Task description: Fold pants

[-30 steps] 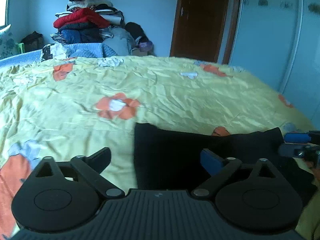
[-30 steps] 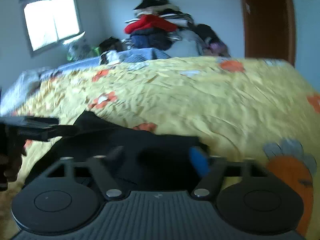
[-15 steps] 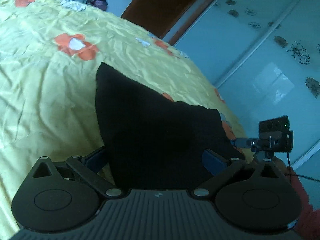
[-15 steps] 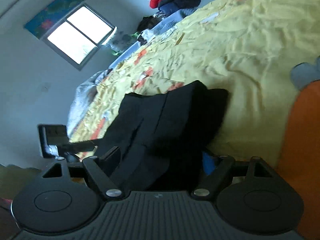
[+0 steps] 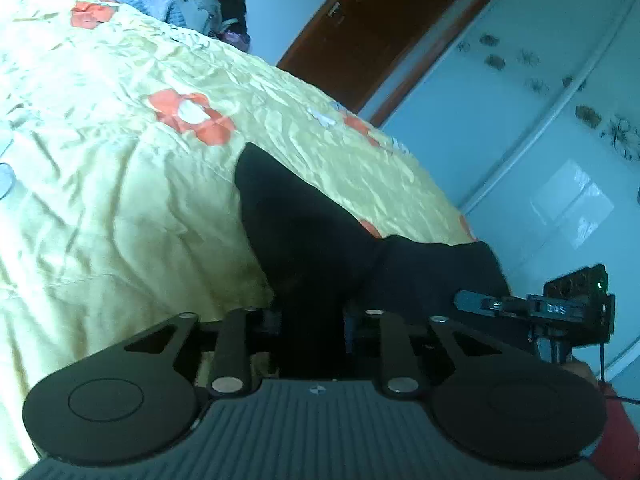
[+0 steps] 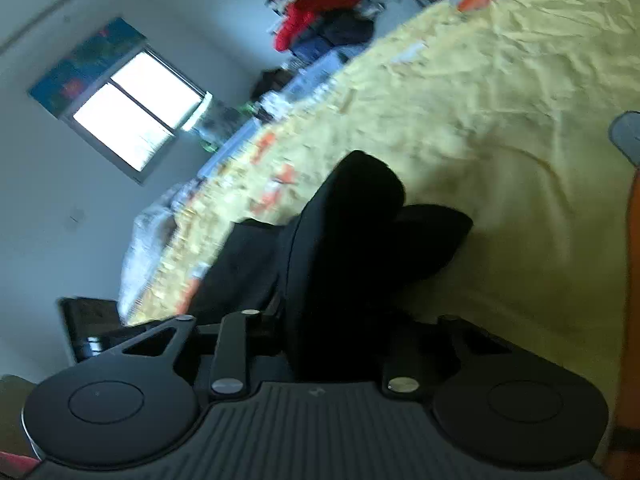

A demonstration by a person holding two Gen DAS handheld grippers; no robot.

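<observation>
Black pants [image 5: 320,236] lie bunched on the near part of the yellow flowered bed [image 5: 120,184], and they serve as the landmark. At their left end the left gripper [image 5: 312,320] has just closed its jaws, now clamped on a pinch of the black cloth. At their right end the right gripper [image 6: 332,320] has just closed its jaws too, gripping a raised fold of the same pants.
</observation>
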